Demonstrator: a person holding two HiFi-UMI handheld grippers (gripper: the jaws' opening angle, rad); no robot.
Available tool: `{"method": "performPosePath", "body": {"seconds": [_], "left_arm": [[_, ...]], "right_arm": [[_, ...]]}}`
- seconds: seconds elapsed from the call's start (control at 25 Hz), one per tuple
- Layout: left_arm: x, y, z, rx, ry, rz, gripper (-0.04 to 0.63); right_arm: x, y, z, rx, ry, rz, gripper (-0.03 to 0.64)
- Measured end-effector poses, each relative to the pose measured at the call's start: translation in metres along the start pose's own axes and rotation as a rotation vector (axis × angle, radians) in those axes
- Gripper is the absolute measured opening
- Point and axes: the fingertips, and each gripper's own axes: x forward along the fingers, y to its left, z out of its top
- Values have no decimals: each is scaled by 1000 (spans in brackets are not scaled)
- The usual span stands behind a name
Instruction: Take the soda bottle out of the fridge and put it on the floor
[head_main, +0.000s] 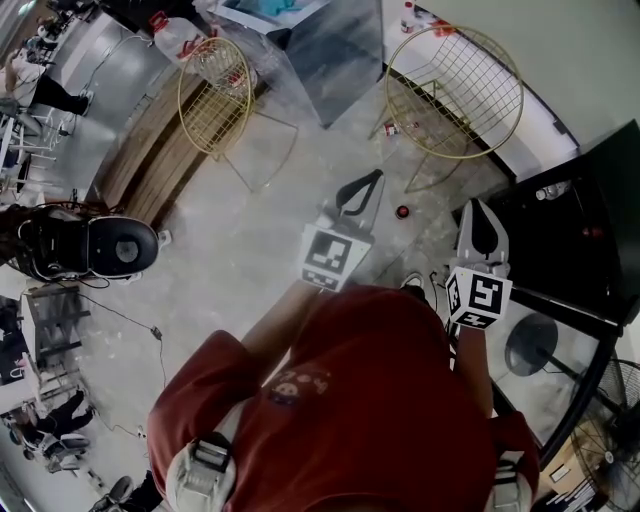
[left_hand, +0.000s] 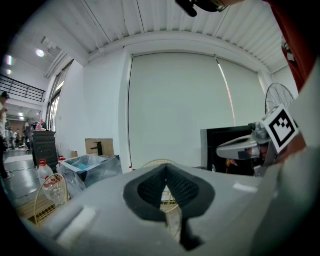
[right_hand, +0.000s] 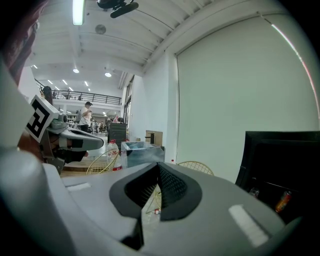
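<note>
A black fridge stands open at the right. On its shelves I see a pale bottle-like shape and a small red item. In the right gripper view the fridge shows an orange-red container, too small to identify. My left gripper and right gripper are held out over the floor, short of the fridge. Both are shut with nothing between their jaws, as seen on the left gripper and right gripper.
Two gold wire chairs stand ahead on the grey floor. A small red object lies on the floor between the grippers. A large water bottle is at the far left, and a fan at the lower right.
</note>
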Motion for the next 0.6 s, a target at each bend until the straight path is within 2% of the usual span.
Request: {"method": "performPosePath", "body": {"seconds": [0.44,0.6], "left_arm": [[21,-1,-12,0,15,6,0],[7,-4,-5,-2,15,9,0]], "right_arm": [[16,-13,-21,11,25,15,2],[4,-6,-16,9,36,14,2]]}}
